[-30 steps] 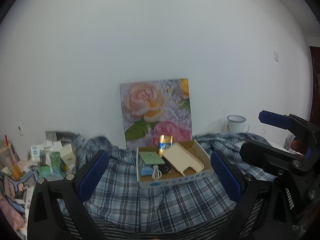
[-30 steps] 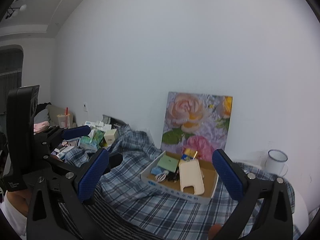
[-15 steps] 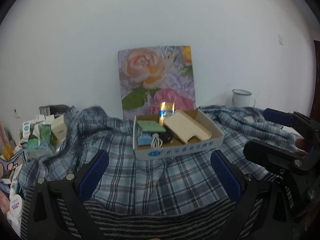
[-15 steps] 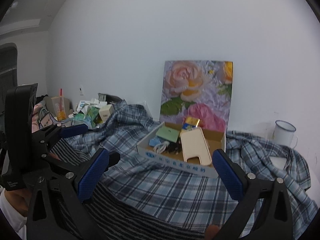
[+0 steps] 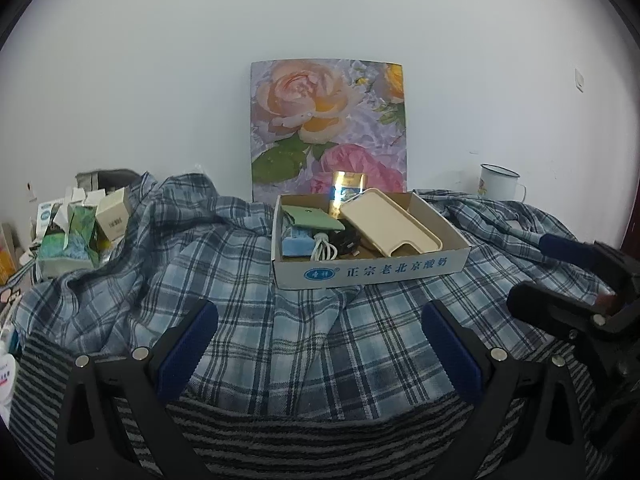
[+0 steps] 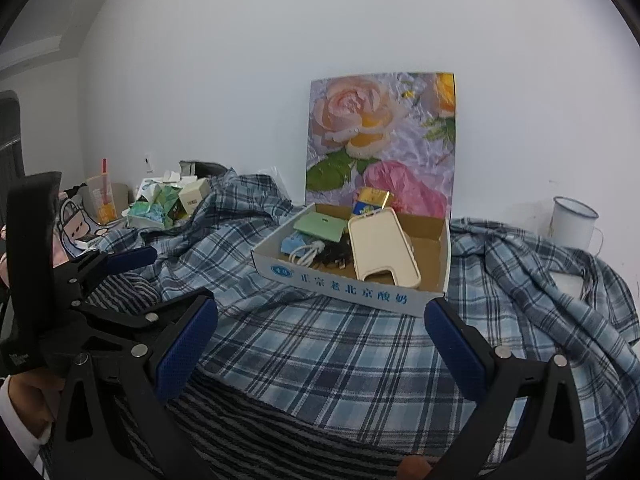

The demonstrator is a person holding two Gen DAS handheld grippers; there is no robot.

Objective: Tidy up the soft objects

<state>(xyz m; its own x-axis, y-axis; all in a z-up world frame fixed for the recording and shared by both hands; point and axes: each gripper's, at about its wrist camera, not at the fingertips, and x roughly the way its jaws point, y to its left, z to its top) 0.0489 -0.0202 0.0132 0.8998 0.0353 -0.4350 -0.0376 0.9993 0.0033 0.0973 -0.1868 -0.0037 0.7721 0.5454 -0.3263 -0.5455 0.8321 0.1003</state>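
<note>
Cloth is the worry here: the rumpled blue-and-white plaid shirt (image 5: 256, 320) lies spread across the whole surface, over a grey striped fabric (image 5: 320, 436) at the near edge, and the shallow white cardboard box (image 5: 372, 270) with blue printing sits right on top of it, toward 12 o'clock from both grippers.

Both tools are empty. The left gripper (image 5: 320, 356) has its 2 blue-padded fingers spread wide and released, hovering over the plaid near the front edge. The right gripper (image 6: 320, 354) is the same, parted and grasping nothing, with the box ahead of it at about 12 o'clock.

If either one pinches the shirt and pulls, I'd expect the box to ride along or tip. Inside it, a beige phone case (image 6: 384, 246) leans loosely across a green card wallet (image 6: 320, 228), a coiled white cable (image 6: 306, 254) and a blue-and-gold packet (image 6: 370, 202); those would likely slide out. The flower-print panel (image 5: 328, 128) leans on the wall just behind the box at 12 o'clock and could be knocked down. The white enamel mug (image 6: 572, 222) at 2 o'clock stands by the shirt's far fold, and the small cartons (image 5: 80, 228) at 10 o'clock touch its edge, so a tug might drag them too. Lifting the box off first looks safer.
</note>
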